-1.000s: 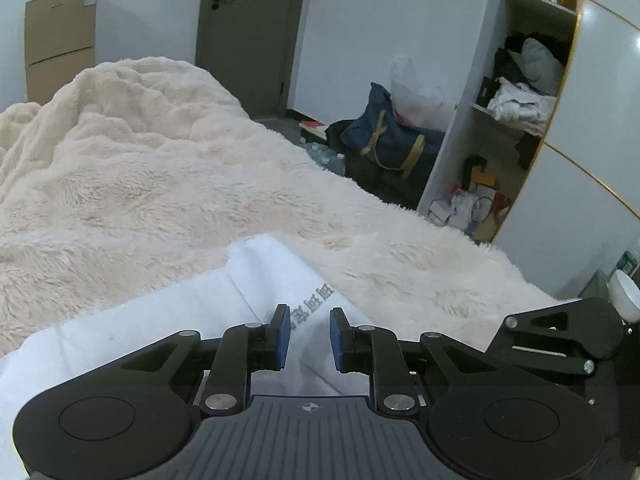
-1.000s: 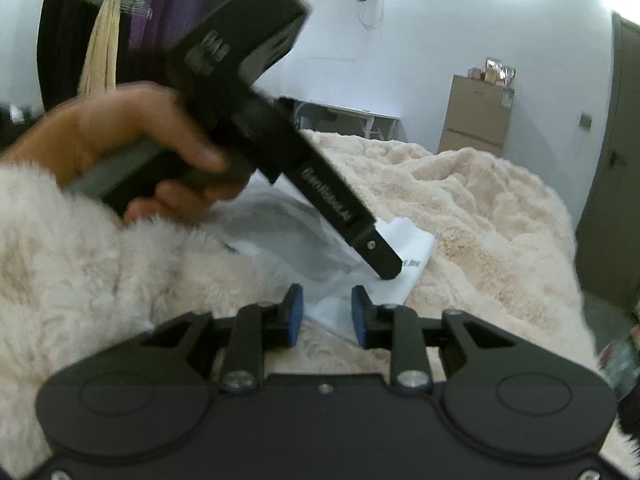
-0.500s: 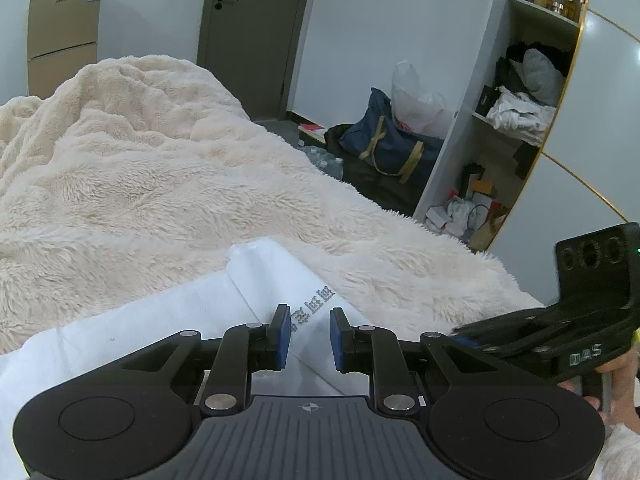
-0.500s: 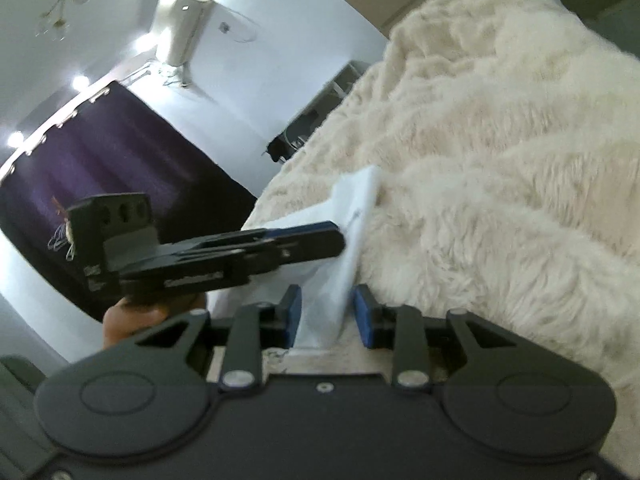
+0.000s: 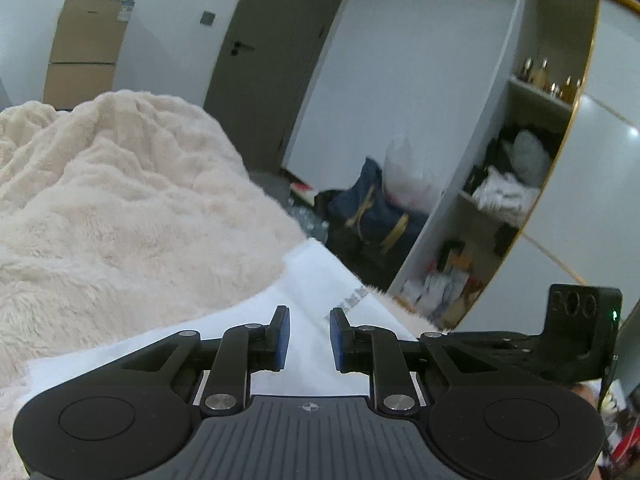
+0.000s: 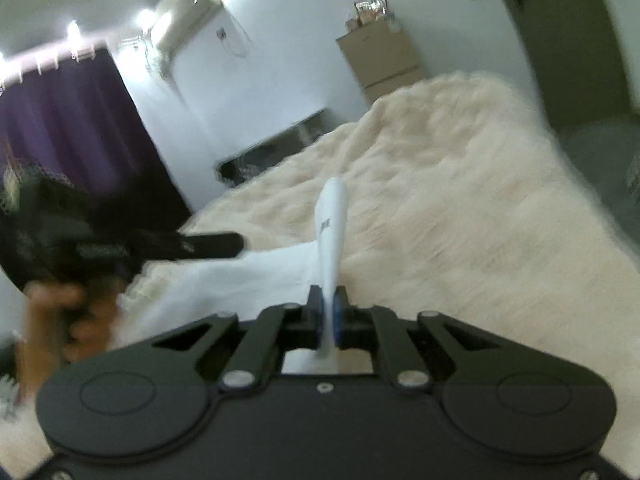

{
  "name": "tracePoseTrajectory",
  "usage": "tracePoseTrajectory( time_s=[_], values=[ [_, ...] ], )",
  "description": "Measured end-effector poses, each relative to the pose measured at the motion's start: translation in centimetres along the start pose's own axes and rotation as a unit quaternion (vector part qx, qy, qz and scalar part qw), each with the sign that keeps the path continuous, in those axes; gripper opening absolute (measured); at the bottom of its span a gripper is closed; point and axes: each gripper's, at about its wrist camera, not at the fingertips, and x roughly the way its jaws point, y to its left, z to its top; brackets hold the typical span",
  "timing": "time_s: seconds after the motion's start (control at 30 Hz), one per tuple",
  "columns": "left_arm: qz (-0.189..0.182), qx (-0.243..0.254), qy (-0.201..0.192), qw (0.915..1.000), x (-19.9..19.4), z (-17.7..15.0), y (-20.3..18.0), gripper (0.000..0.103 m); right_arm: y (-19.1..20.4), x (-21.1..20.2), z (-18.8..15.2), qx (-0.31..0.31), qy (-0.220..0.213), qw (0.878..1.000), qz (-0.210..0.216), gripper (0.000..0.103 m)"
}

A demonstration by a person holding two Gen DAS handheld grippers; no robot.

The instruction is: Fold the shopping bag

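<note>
A white shopping bag (image 5: 312,280) with a small printed line lies on a fluffy cream blanket (image 5: 120,208). My left gripper (image 5: 306,338) hovers low over it. Its blue pads stand apart, the bag's surface shows through the gap, and nothing looks pinched. In the right wrist view my right gripper (image 6: 328,312) is closing, and its pads press on the bag's edge (image 6: 332,216), which stands up as a thin fold. The left gripper (image 6: 236,242), held by a hand (image 6: 60,316), reaches over the bag from the left, blurred.
The blanket (image 6: 460,220) covers the whole bed. Past its far edge stand a blue duffel bag (image 5: 372,216), an open shelf unit (image 5: 504,196) full of clothes, a grey door (image 5: 260,52) and stacked cardboard boxes (image 5: 84,52). A purple curtain (image 6: 72,128) hangs at left.
The right jaws have closed on the bag's edge and pulled it up into an upright fold while the wrist rolled. The left gripper has risen slightly and tilted, its gap unchanged.
</note>
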Motion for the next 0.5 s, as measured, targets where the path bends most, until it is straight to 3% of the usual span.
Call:
tracePoseTrajectory(
  time_s=[0.2,0.5],
  values=[
    [0.005,0.011,0.022,0.9997,1.5,-0.5,-0.4,0.018,3.3,1.2,-1.0,-0.096,0.017,0.993,-0.074,0.005],
    [0.009,0.011,0.019,0.9997,1.5,-0.2,-0.5,0.022,9.0,3.2,-3.2,-0.232,0.012,0.959,-0.162,0.005]
  ],
)
